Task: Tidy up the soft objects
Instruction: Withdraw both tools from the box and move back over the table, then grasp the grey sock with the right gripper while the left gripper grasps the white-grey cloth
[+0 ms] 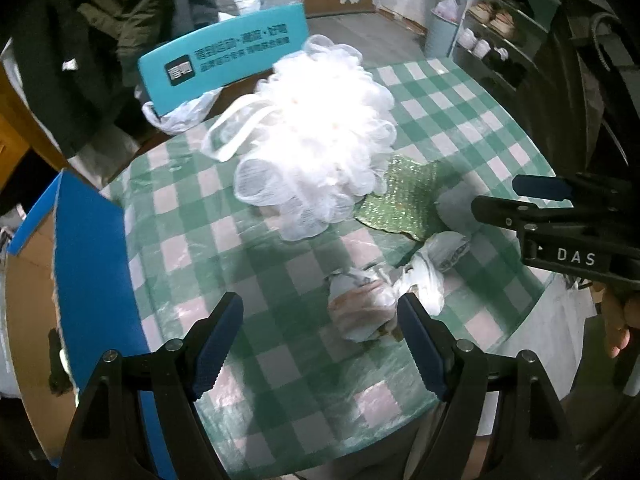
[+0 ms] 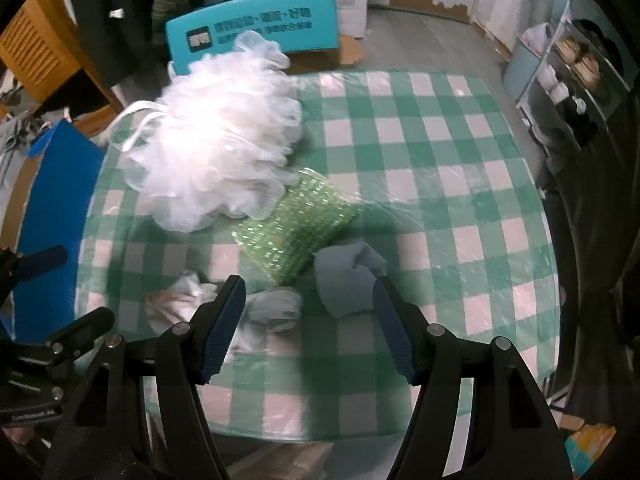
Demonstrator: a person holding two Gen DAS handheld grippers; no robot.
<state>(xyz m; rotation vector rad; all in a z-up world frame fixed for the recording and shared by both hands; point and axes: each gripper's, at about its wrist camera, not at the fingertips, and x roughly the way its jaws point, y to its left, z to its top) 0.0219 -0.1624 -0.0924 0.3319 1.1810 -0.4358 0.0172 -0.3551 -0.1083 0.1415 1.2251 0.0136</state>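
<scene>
My 2 grippers, left and right, jaws wide, empty, above checked table. Frilly white mesh pouf touches glittery green scrubber; crumpled bag, grey cloth nearby. Blue box at table's edge, contents unseen.

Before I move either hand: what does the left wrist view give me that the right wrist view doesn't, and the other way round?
Only the left wrist view shows the white plastic bag hanging off the table's far-left edge, and a clear look at the crumpled bag bundle just ahead of the open, empty left gripper.

Only the right wrist view shows the grey-blue cloth against the inner side of the open, empty right gripper.

Both show the white mesh pouf, the green glittery sponge, the checked tablecloth, the teal chair back and the blue box.
</scene>
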